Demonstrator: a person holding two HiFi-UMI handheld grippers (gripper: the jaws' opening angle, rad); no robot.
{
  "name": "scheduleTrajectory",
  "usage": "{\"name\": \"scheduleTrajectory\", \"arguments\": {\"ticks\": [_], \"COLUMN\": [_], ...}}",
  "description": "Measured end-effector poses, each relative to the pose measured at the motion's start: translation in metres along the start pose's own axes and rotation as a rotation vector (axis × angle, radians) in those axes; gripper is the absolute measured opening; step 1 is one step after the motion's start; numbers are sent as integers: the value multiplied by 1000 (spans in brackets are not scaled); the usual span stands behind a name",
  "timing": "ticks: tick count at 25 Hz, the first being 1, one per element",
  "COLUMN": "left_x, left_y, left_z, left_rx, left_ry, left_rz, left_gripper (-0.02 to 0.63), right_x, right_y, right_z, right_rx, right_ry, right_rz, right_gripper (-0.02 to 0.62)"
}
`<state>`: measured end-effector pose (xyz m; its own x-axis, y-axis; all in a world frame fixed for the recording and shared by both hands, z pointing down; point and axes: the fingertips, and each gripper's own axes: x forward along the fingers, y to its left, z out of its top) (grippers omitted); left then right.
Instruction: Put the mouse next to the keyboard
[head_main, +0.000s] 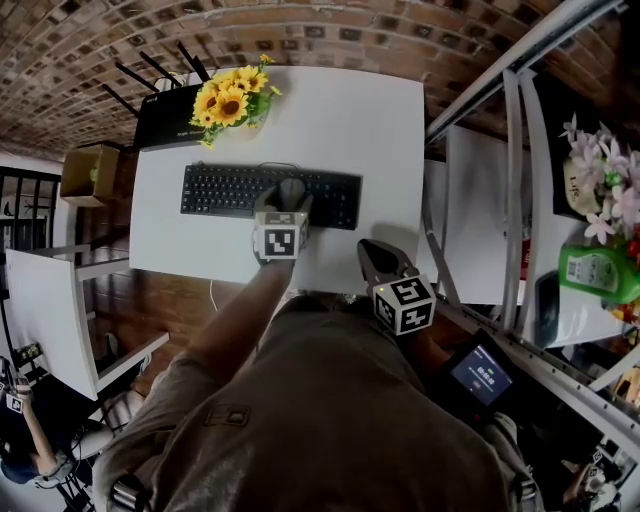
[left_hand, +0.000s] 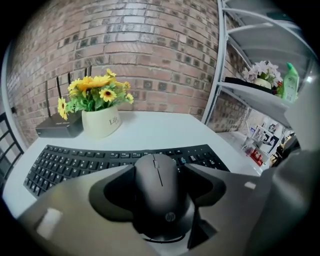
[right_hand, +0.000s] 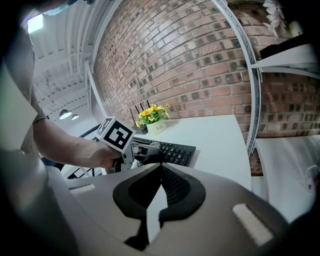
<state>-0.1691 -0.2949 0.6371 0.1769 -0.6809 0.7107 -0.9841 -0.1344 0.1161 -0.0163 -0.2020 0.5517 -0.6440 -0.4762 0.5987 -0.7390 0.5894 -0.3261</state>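
Note:
A black mouse (head_main: 291, 189) (left_hand: 159, 192) sits between the jaws of my left gripper (head_main: 290, 200) (left_hand: 159, 172), whose pads press on both of its sides. From the head view it hangs over the right half of the black keyboard (head_main: 215, 190) (left_hand: 75, 162); in the left gripper view the keyboard lies just beyond it on the white table (head_main: 380, 120). My right gripper (head_main: 372, 250) (right_hand: 161, 167) hovers at the table's near right edge, shut with nothing in it. The right gripper view also shows the left gripper (right_hand: 135, 150) by the keyboard.
A white pot of yellow flowers (head_main: 232, 100) (left_hand: 100, 120) and a black router (head_main: 165, 120) (left_hand: 59, 127) stand behind the keyboard. A metal shelf frame (head_main: 510, 150) rises to the right, with a green bottle (head_main: 598, 272) on it. A cardboard box (head_main: 88, 172) sits off the table's left.

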Motion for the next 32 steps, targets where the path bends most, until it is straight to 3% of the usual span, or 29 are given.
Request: {"name": "scheduleTrajectory", "arguments": {"ticks": [18, 32], "left_x": [-8, -15], "left_y": [-8, -72], "left_z": [1, 19], "left_rx": [25, 58], "left_ry": [-23, -86], "left_rz": [-34, -184], "left_gripper": [296, 296], "right_x": [-3, -29], "right_y": [-2, -12], "right_z": [-2, -5], "right_rx": [-14, 14], "right_ry": [-13, -71], "right_rz": [3, -74], "right_gripper": [11, 11]}}
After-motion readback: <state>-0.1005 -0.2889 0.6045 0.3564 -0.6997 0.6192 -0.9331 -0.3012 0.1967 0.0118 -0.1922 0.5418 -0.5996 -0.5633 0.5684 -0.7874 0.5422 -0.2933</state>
